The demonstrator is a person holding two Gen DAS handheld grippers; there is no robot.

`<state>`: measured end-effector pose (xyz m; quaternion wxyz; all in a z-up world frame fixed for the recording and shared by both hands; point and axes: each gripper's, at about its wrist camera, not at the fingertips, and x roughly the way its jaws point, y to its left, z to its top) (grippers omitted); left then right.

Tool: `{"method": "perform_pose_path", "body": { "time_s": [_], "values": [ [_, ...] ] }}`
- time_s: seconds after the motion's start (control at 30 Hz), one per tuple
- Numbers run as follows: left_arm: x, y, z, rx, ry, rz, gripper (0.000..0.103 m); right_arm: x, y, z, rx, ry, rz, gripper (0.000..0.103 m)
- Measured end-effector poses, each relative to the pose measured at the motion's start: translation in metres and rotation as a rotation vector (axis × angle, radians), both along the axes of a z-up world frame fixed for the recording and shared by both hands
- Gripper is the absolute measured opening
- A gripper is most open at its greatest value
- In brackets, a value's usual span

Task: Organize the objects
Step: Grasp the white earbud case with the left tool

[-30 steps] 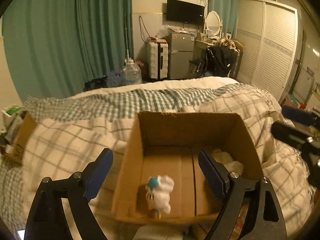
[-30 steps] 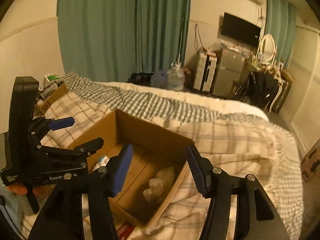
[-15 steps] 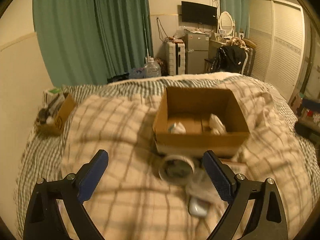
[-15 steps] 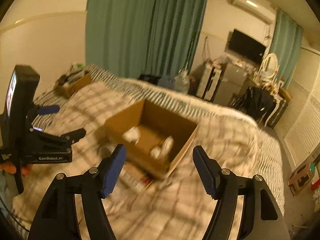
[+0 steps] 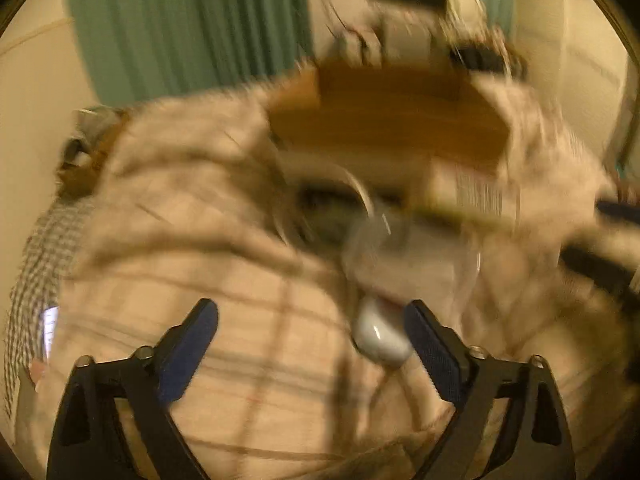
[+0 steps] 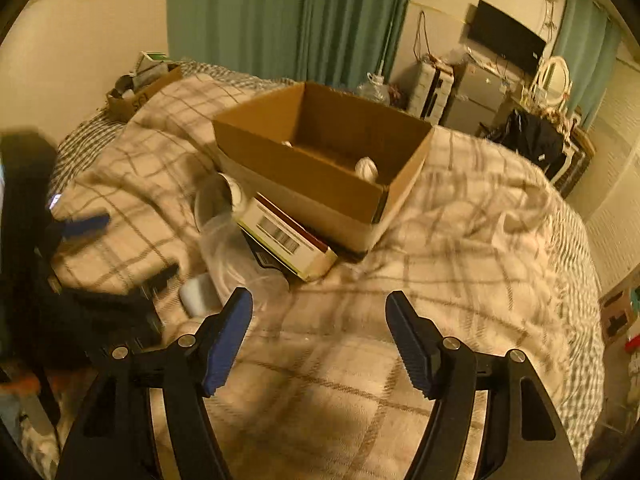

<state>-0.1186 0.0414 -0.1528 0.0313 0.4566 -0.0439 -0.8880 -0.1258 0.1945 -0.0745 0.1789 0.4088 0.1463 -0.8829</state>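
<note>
An open cardboard box (image 6: pixel 304 168) sits on the plaid bed cover, with a white item (image 6: pixel 366 168) inside; it is blurred in the left wrist view (image 5: pixel 384 120). In front of it lie a white and red barcoded box (image 6: pixel 290 238), a clear plastic piece (image 6: pixel 236 256), a round cup-like object (image 6: pixel 218 198) and a small white case (image 6: pixel 196 294), which also shows in the left wrist view (image 5: pixel 380 336). My left gripper (image 5: pixel 310 344) is open and empty, low over the cover, just left of the white case. My right gripper (image 6: pixel 318 336) is open and empty above the cover.
A smaller cardboard box (image 6: pixel 140 88) with clutter sits at the bed's far left. Green curtains (image 6: pixel 288 16), a TV (image 6: pixel 506 42), a fridge, a suitcase and a dresser stand beyond the bed. The left gripper's body (image 6: pixel 60 280) is at the left of the right wrist view.
Both grippers have pulled back from the box and dropped toward the loose items in front of it. The left wrist view is now motion-blurred. A small figure seen earlier stays in the box.
</note>
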Motion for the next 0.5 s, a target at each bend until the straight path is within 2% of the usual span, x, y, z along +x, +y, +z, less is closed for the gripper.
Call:
{"method": "perform_pose_path", "body": {
  "time_s": [0.03,0.1,0.23,0.4,0.47,0.5],
  "values": [
    [-0.003,0.005,-0.009,-0.011,-0.033,-0.017,0.079,-0.002,0.002,-0.003,-0.016,-0.012,0.0,0.069],
    [-0.009,0.01,-0.018,-0.017,-0.065,-0.033,0.079,-0.005,0.006,-0.008,-0.04,-0.032,-0.001,0.069],
    [-0.022,0.017,-0.029,0.028,-0.092,-0.052,0.079,-0.01,0.011,-0.018,-0.076,-0.072,-0.001,0.069],
    [-0.029,0.044,-0.048,0.003,-0.169,-0.16,0.076,-0.014,0.015,-0.023,-0.109,-0.101,-0.013,0.069],
    [-0.03,0.043,-0.051,0.039,-0.188,-0.169,0.065,-0.014,0.017,-0.024,-0.115,-0.104,-0.021,0.069],
    [-0.03,0.042,-0.051,0.053,-0.197,-0.171,0.05,-0.013,0.017,-0.024,-0.114,-0.102,-0.027,0.069]
  ]
}}
